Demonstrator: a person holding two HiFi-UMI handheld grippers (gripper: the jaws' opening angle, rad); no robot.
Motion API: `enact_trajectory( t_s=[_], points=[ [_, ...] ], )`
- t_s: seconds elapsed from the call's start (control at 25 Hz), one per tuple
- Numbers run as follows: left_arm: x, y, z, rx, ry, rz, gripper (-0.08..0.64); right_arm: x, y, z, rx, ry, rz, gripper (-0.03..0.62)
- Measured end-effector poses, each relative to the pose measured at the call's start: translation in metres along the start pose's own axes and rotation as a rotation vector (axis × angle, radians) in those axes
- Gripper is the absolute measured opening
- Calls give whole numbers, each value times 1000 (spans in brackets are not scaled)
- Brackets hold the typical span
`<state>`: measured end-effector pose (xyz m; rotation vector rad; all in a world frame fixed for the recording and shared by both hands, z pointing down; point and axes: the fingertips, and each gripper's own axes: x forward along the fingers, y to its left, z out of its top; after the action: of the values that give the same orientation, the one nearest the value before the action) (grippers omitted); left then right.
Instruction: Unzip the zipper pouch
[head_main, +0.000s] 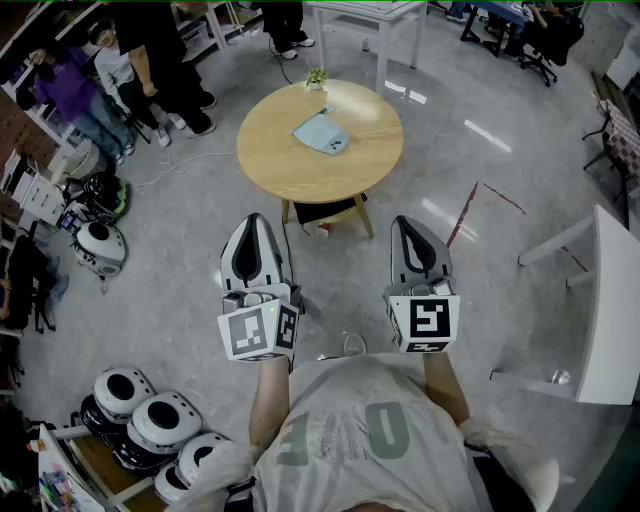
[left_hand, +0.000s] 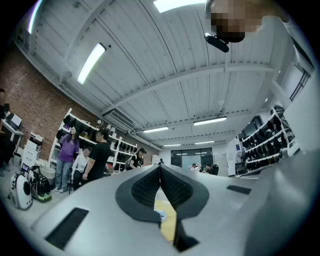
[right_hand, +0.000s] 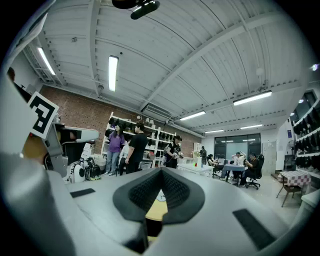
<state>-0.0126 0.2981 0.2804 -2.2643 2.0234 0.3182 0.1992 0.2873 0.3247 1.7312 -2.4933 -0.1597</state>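
Up high, from the head view: a light blue zipper pouch (head_main: 320, 133), flat on a round wooden table (head_main: 262, 170), near the middle of the top. Well apart from both grippers, with bare floor in between. Left gripper (head_main: 255, 220) and right gripper (head_main: 405, 222) side by side, out in front of the chest, both aimed at the table. Also only from up high: a small potted plant (head_main: 316, 77) at the far edge of the table, and a row of white helmets (head_main: 150, 420) on the floor at the lower left.

Down low, from the left gripper view: left gripper (left_hand: 160, 169) with jaws together, tips touching, nothing held. Just a thin strip of yellow table (left_hand: 170, 222) through the gap under the tips, with a pale bit of something on it, too small to name. Same in the right gripper view: right gripper (right_hand: 161, 172) with jaws together and nothing held, and a small strip of table (right_hand: 156, 211) below. Only in these low views: ceiling lights, a brick wall, shelves and people (right_hand: 127, 147) standing by them.

Back to the pouch: turned slantwise, one corner toward the person. A thin bit sticking out at the far corner, a small dark spot near the close edge. Nearly as wide as long from here, so no telling the long side.
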Motion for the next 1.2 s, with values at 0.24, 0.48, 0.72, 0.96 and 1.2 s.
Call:
enact_trajectory(
  t_s=[0.24, 0.48, 0.72, 0.96, 1.2],
  points=[
    [-2, 3, -4, -11, 8, 0, 28, 1, 2, -5, 20, 7, 10, 29],
    [-2, 3, -10, -25, 17, 14, 28, 6, 2, -12, 75, -4, 34, 29],
    [11, 22, -19, -48, 13, 49, 28, 26, 12, -14, 37, -3, 63, 29],
    [55, 30, -25, -45, -12, 34, 28, 64, -1, -13, 2, -9, 46, 29],
    [115, 31, -27, -48, -29, 23, 28, 113, -31, -6, -16, -13, 19, 29]
  ],
)
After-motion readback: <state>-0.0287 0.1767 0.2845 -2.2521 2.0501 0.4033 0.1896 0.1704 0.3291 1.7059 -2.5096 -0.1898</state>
